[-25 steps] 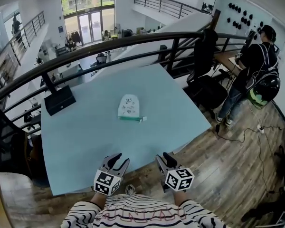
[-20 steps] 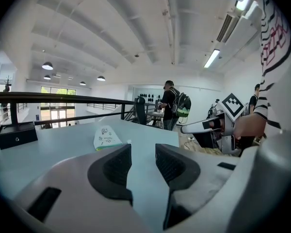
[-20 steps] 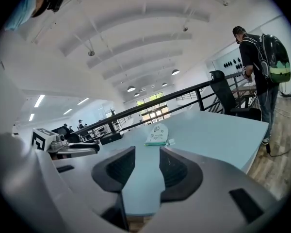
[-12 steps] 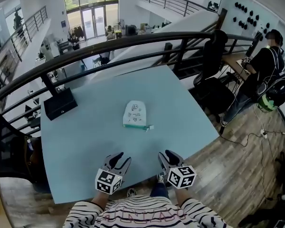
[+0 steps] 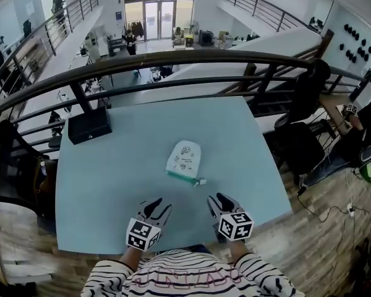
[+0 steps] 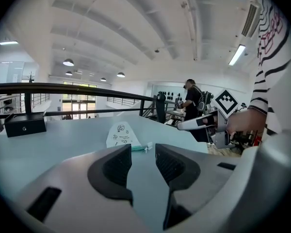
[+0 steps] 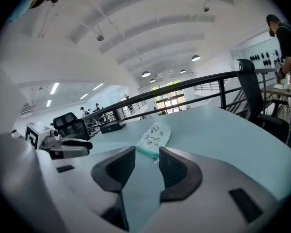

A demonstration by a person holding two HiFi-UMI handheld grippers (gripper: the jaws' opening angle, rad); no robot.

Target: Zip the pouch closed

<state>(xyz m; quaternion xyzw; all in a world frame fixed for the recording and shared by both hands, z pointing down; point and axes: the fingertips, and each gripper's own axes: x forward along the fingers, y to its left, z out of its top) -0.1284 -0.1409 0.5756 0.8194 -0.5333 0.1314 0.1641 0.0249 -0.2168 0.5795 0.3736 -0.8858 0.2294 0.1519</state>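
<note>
A small white pouch with printed doodles and a green zipper edge lies flat in the middle of the pale blue table. Its zipper end with a small pull faces me. In the left gripper view the pouch lies ahead past the jaws; in the right gripper view the pouch lies just beyond the jaws. My left gripper hovers over the table's near edge, open and empty. My right gripper is beside it, also open and empty. Both are short of the pouch.
A black box sits at the table's far left corner. A dark railing runs behind the table. Office chairs and a person stand to the right on the wooden floor.
Both grippers have moved forward over the table's near edge, and the pouch now lies closer to them. The jaws have stayed apart.
</note>
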